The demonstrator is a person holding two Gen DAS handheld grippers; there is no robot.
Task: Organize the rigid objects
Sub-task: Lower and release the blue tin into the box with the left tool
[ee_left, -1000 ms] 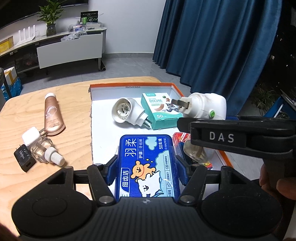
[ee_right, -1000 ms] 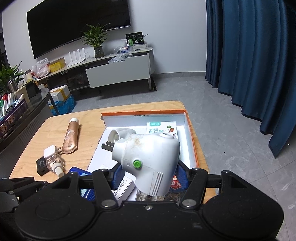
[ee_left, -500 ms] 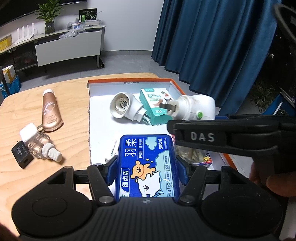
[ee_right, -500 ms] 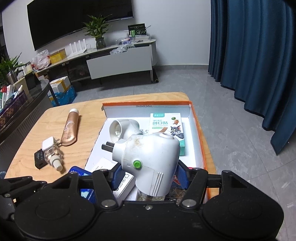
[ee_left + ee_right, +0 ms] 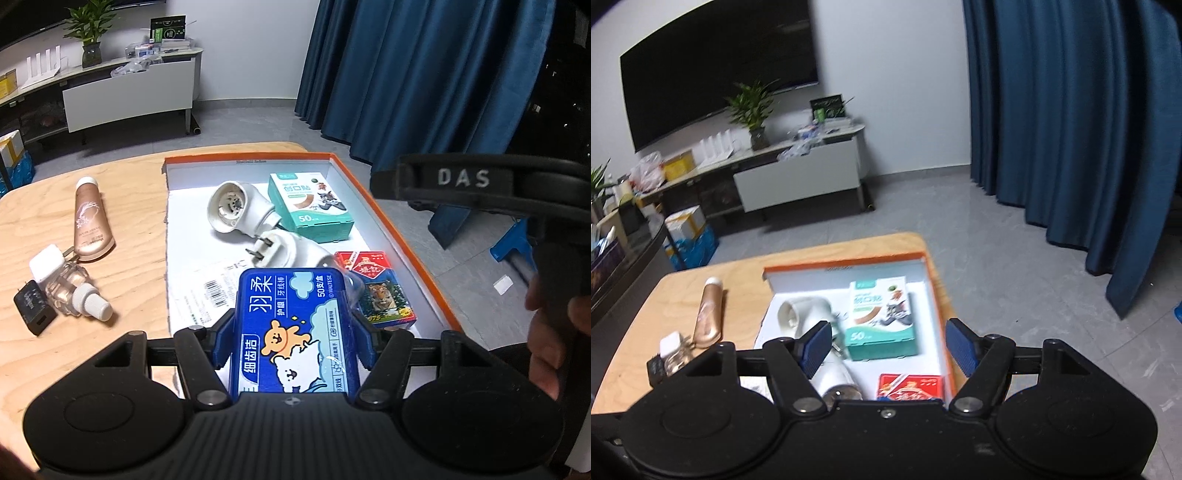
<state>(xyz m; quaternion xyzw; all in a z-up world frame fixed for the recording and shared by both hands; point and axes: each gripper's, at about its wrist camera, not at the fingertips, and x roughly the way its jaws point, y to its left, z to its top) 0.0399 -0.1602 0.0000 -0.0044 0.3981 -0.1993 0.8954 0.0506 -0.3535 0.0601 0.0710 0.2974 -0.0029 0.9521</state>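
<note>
Four items lie in the orange-rimmed tray (image 5: 399, 221). Left gripper (image 5: 291, 332) grips the blue floss box (image 5: 291, 325); right gripper (image 5: 886, 347), jaws just opening, holds nothing. Tube (image 5: 90, 218) and small bottle (image 5: 74, 291) remain on the bench (image 5: 122, 280) beside the tray.

You have a blue floss box (image 5: 293, 328) with a bear print upright over the near end of the tray (image 5: 388, 218), an orange-rimmed, white-floored box lid on the wooden table. In it lie two white plug-in heaters (image 5: 236, 208) (image 5: 295, 251), the nearer on its side with prongs up, beside a teal plaster box (image 5: 310, 206) and a red card pack (image 5: 380, 288). Left of the tray lie a bronze tube (image 5: 90, 218), a clear bottle (image 5: 75, 291) and a black adapter (image 5: 33, 306).
</note>
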